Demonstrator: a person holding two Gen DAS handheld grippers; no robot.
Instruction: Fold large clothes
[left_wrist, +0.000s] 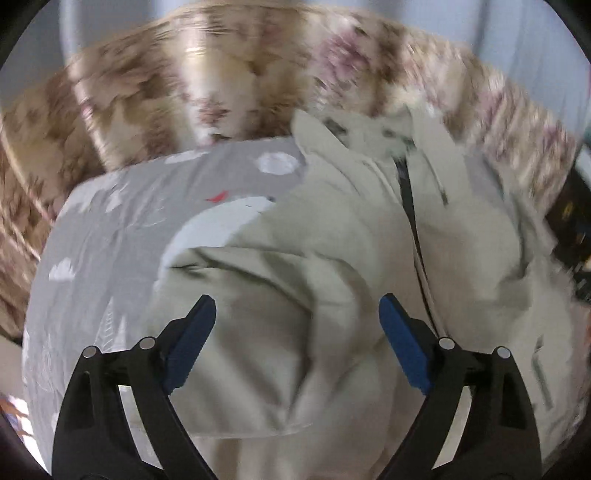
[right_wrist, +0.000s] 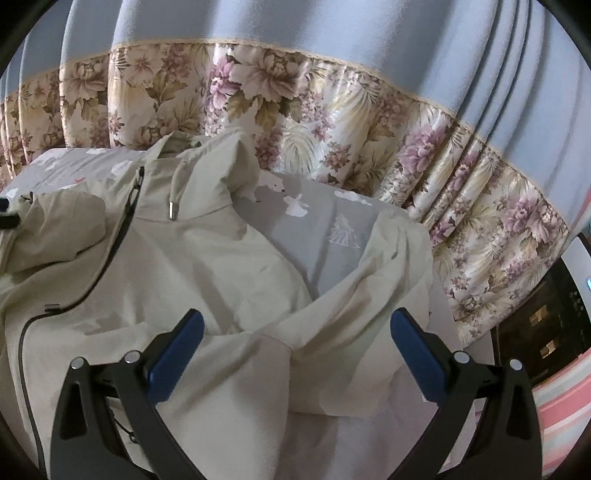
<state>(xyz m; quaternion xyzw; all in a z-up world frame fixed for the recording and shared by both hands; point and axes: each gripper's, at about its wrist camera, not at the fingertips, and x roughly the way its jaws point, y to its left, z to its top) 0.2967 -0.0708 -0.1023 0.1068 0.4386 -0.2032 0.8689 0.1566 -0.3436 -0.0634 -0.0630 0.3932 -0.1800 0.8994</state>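
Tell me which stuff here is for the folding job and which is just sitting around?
For the job:
- beige jacket, spread out crumpled, zipper showing
- left tongs, open over the jacket
- right tongs, open above a sleeve

Just there:
- grey bedsheet under the jacket
- flowery curtain behind
- dark shelf at the side
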